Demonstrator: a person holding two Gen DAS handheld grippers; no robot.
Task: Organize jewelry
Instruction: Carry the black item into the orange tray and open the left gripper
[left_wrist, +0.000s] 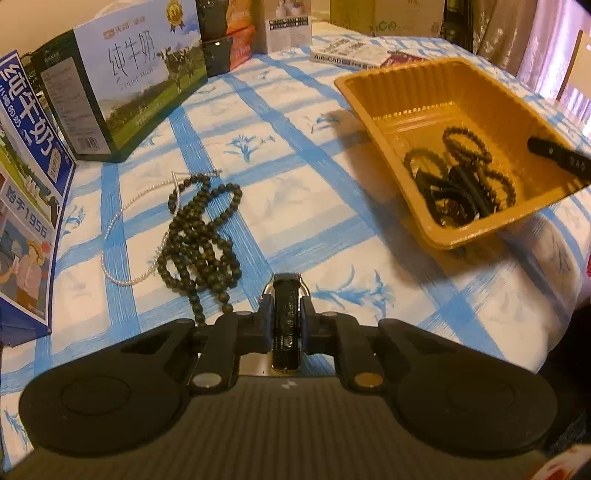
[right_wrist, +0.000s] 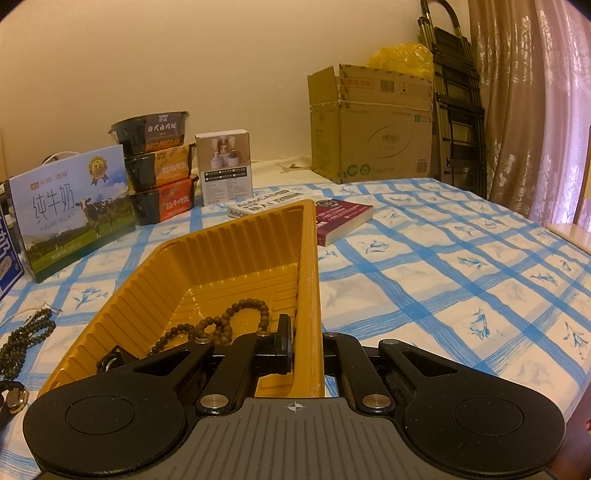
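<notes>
My left gripper (left_wrist: 287, 314) is shut on a black leather watch strap (left_wrist: 286, 325) with a metal buckle, held above the tablecloth. A dark bead necklace (left_wrist: 199, 236) and a thin pearl strand (left_wrist: 122, 221) lie on the cloth to its left. The yellow plastic tray (left_wrist: 373, 107) sits at the right, tilted, holding bead bracelets (left_wrist: 469, 147) and black straps. My right gripper (right_wrist: 306, 347) is shut on the tray's right wall (right_wrist: 310, 295). The bead bracelets (right_wrist: 221, 325) show inside the tray in the right wrist view.
Milk cartons (left_wrist: 122, 81) stand at the left and back. Stacked food bowls (right_wrist: 159, 166), a small white box (right_wrist: 225, 166), books (right_wrist: 340, 218) and a cardboard box (right_wrist: 373, 125) line the back. The table (right_wrist: 461, 277) has a blue checked cloth.
</notes>
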